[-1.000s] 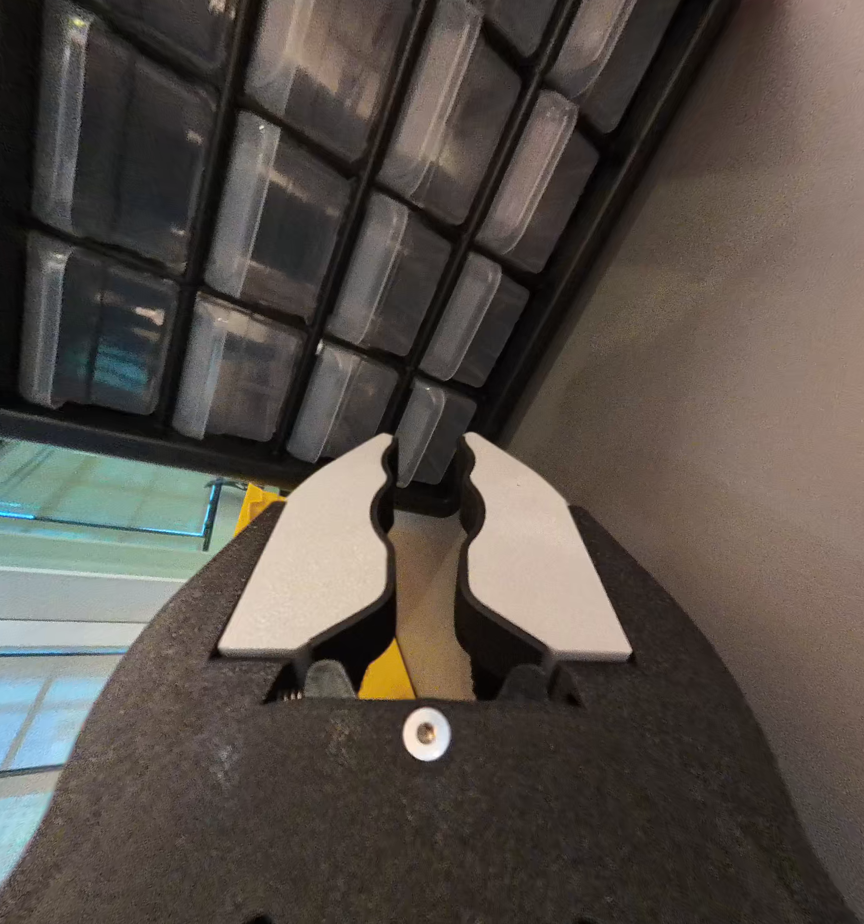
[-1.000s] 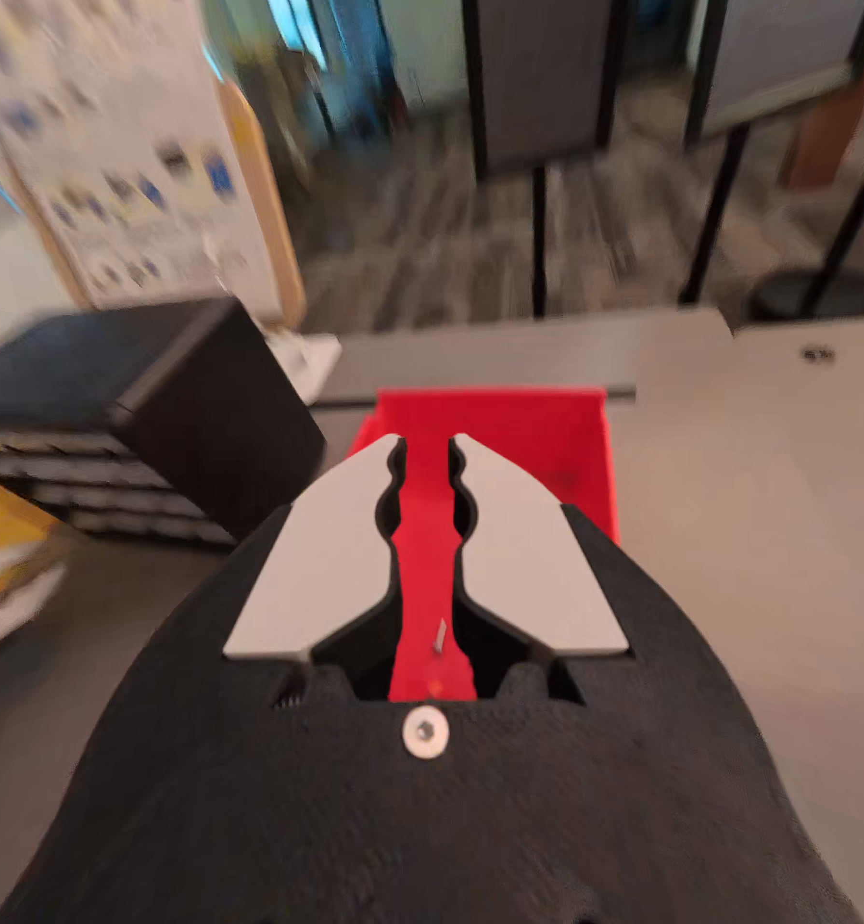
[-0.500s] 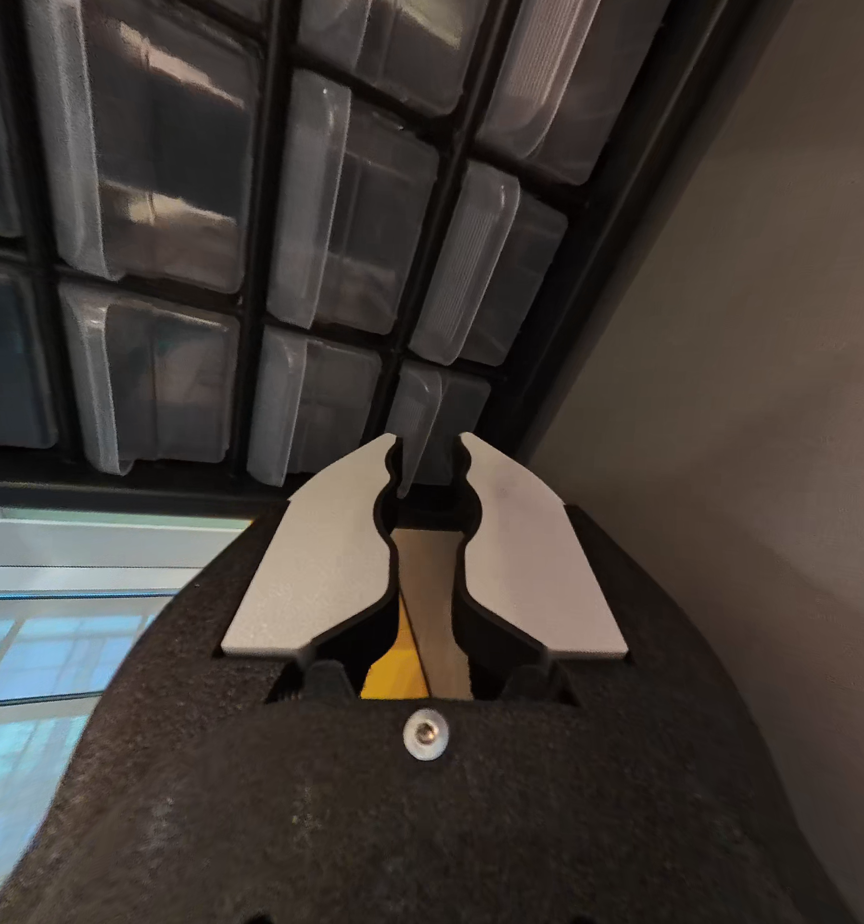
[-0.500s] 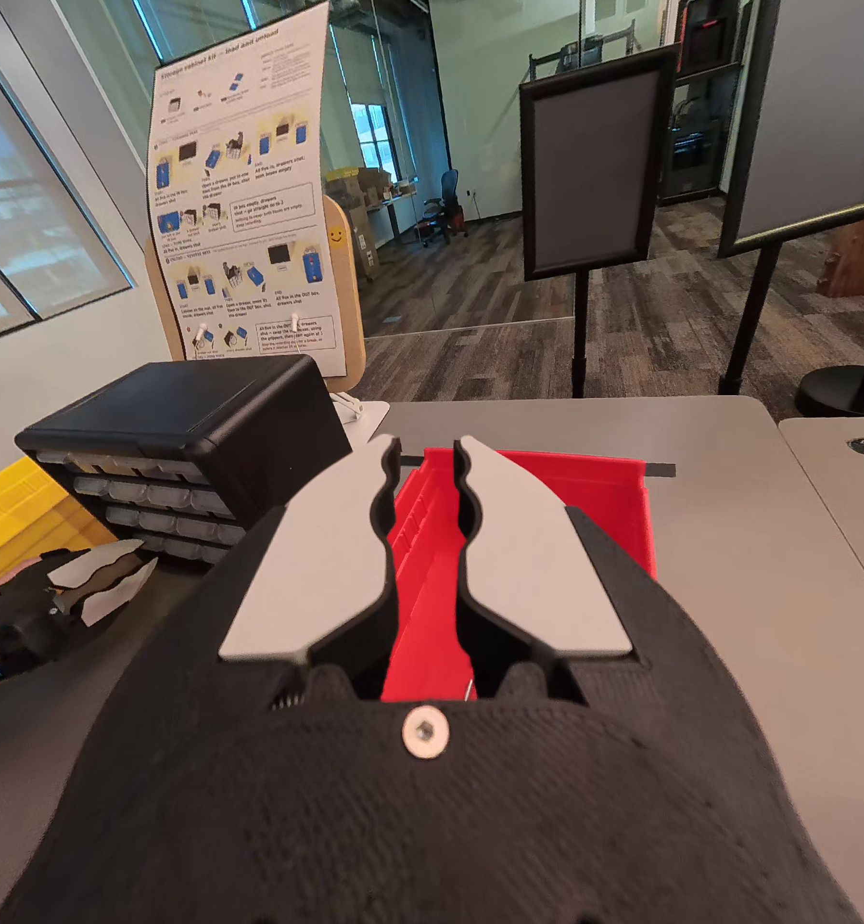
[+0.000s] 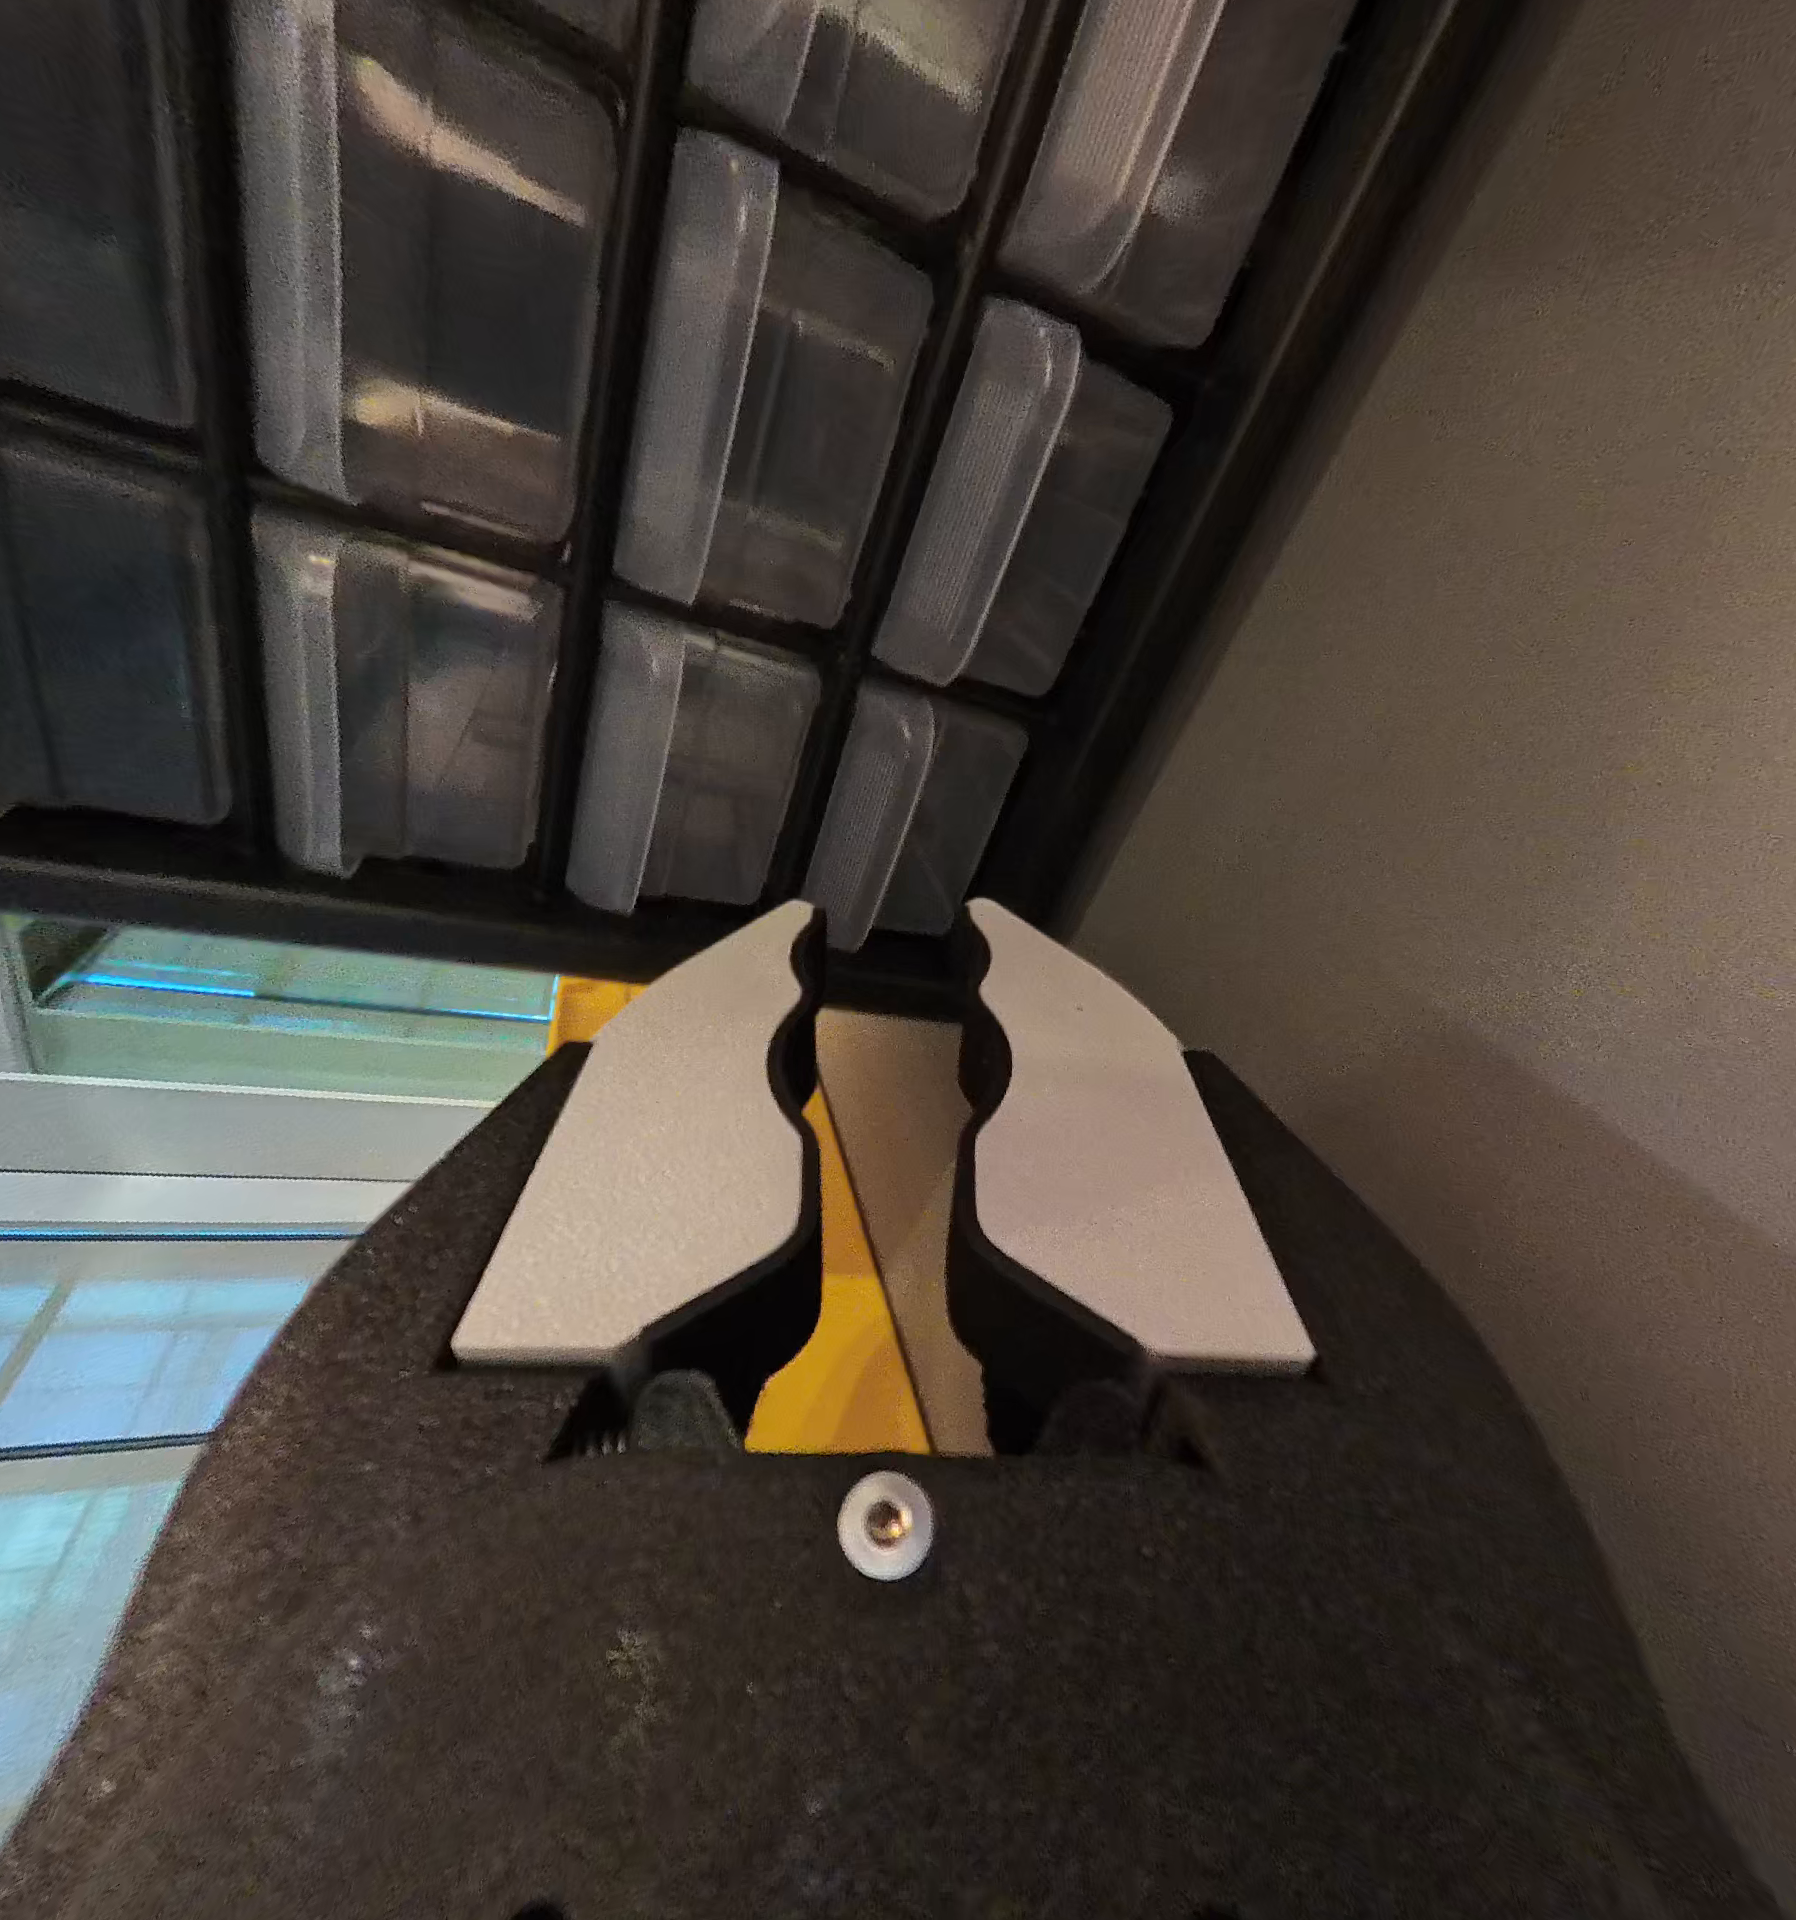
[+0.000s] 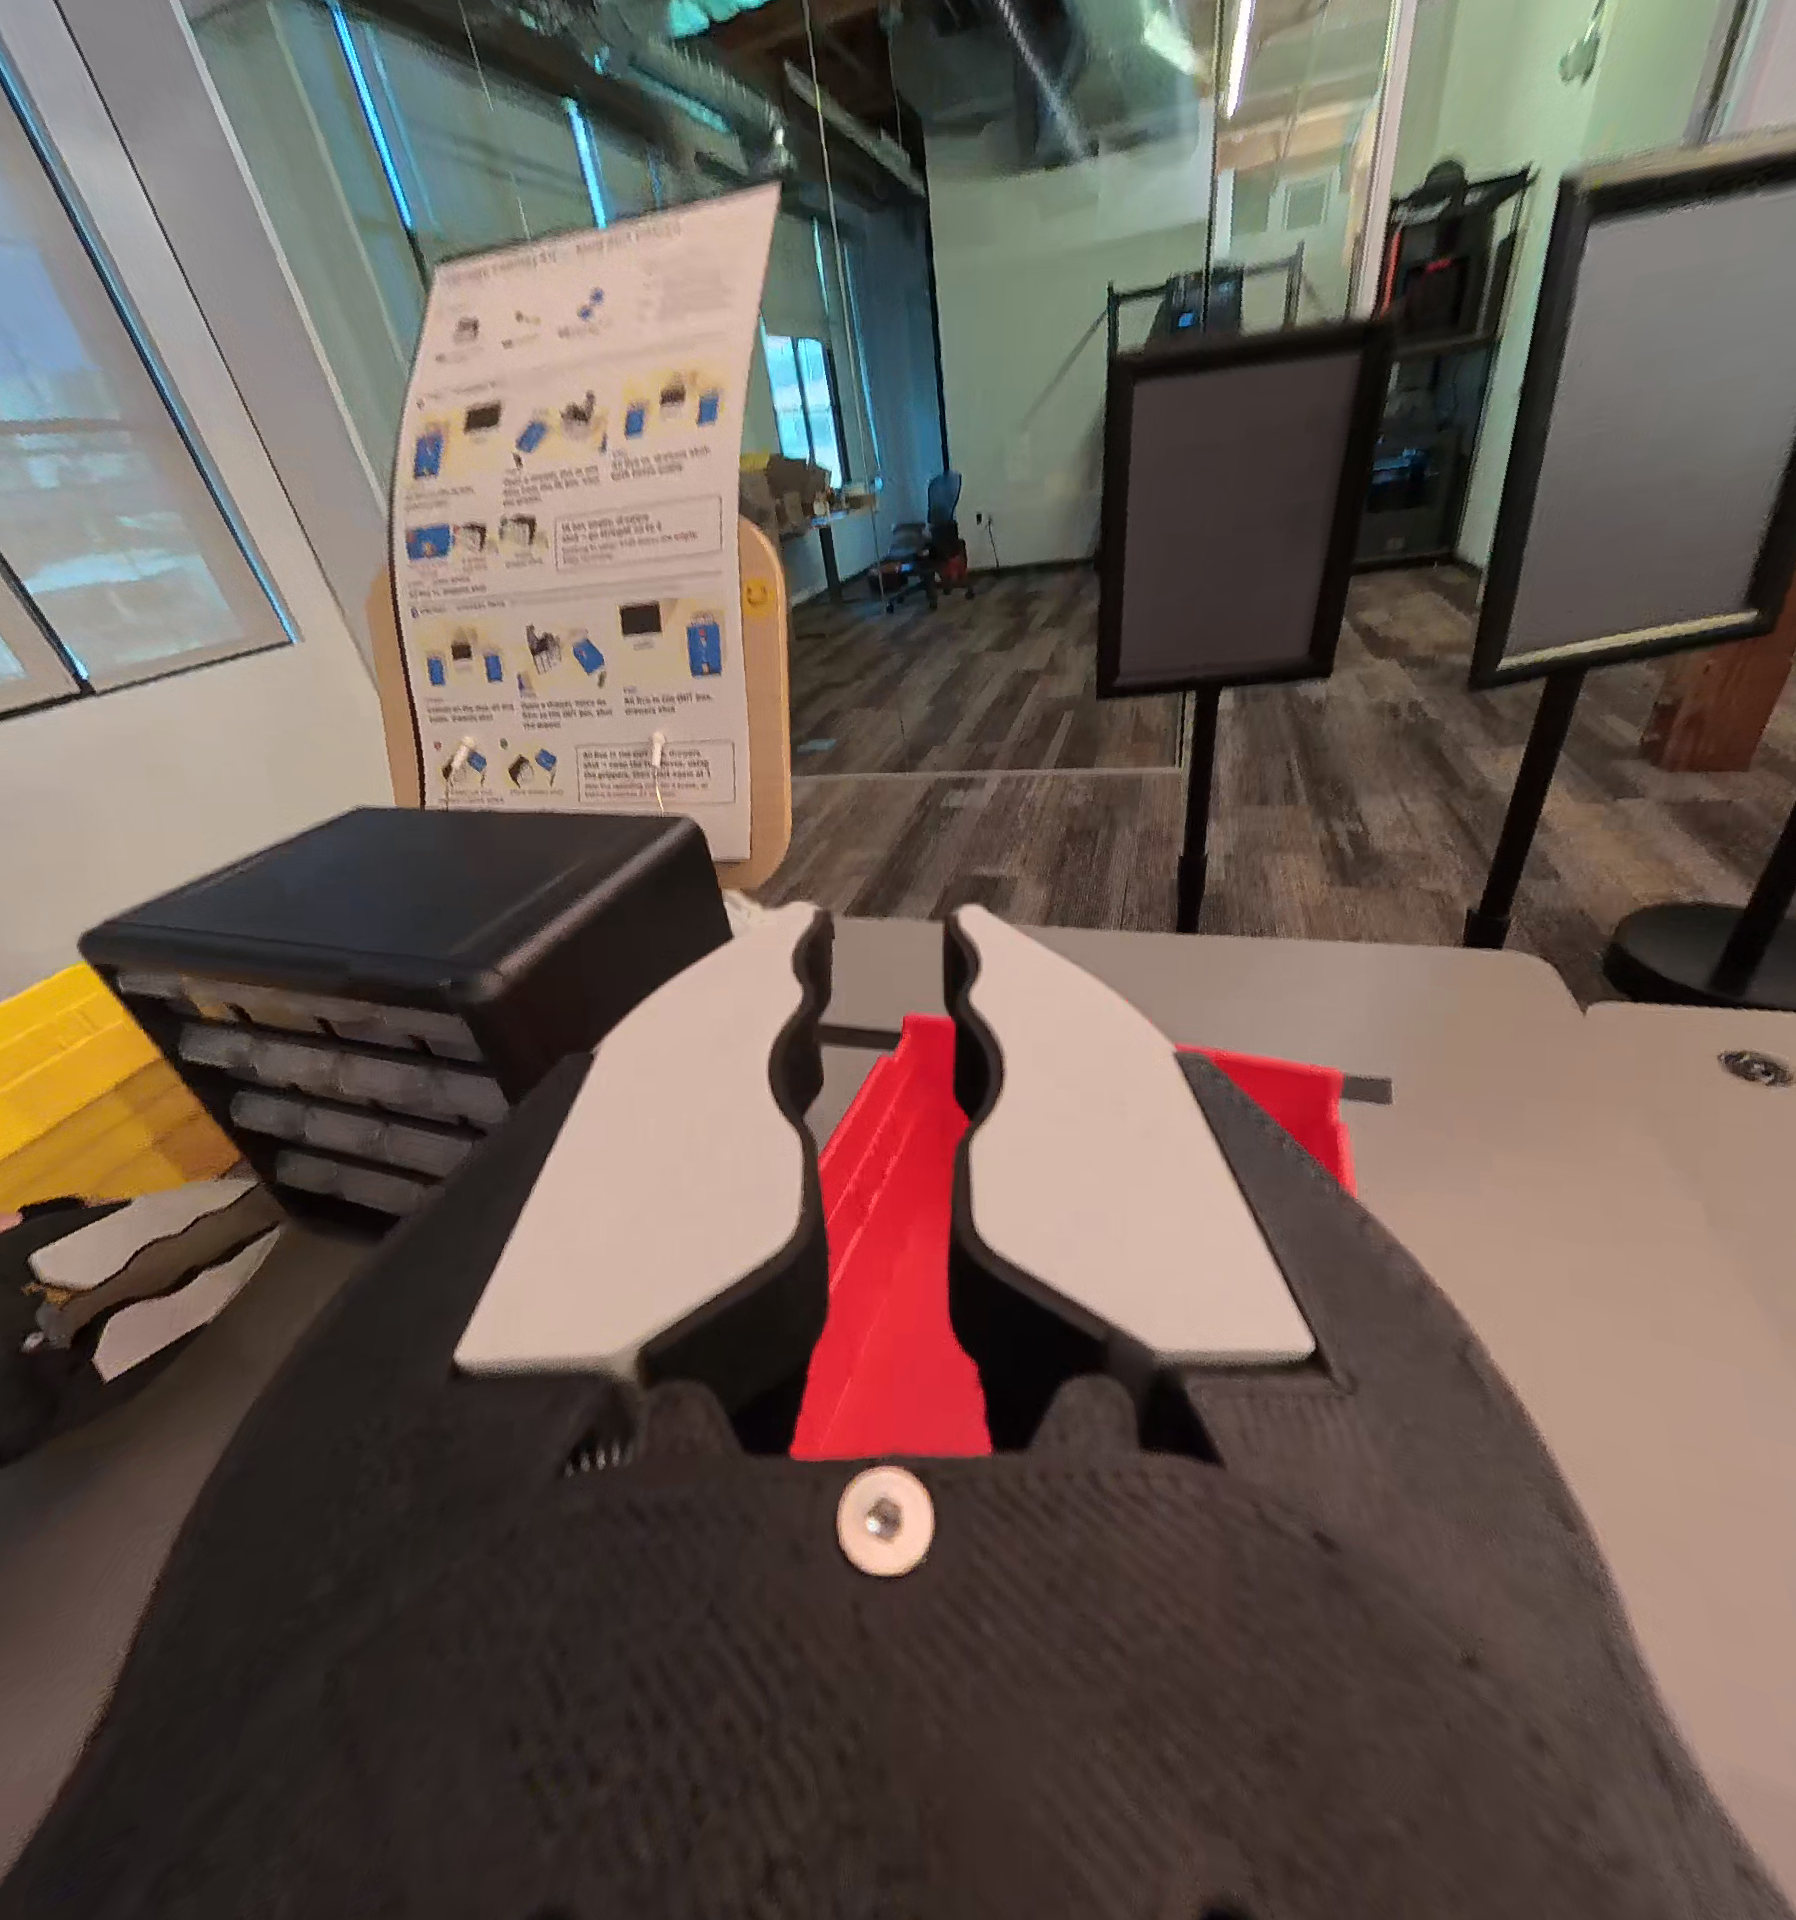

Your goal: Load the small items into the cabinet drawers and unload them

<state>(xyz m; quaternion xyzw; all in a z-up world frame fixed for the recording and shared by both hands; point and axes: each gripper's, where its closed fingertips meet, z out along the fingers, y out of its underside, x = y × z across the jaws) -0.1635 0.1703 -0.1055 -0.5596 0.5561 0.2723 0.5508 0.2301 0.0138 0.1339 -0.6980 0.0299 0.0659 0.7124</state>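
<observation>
Fingers [image 5: 1070, 1049] part open, empty, at the corner drawer [image 5: 909, 810]; light, slick plastic, best pinched by its front lip

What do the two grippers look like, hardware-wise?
Both match. The left gripper and right gripper each have a rough, black, rounded body, apparently 3D-printed, with one silver screw at centre. Each carries two flat light-grey fingers with wavy, scalloped inner edges over black backing. No cables, sleeves or markings are visible.

The cabinet [image 6: 406, 997] stands on the table [image 6: 1600, 1195], between two bins [image 6: 1278, 1101].
</observation>
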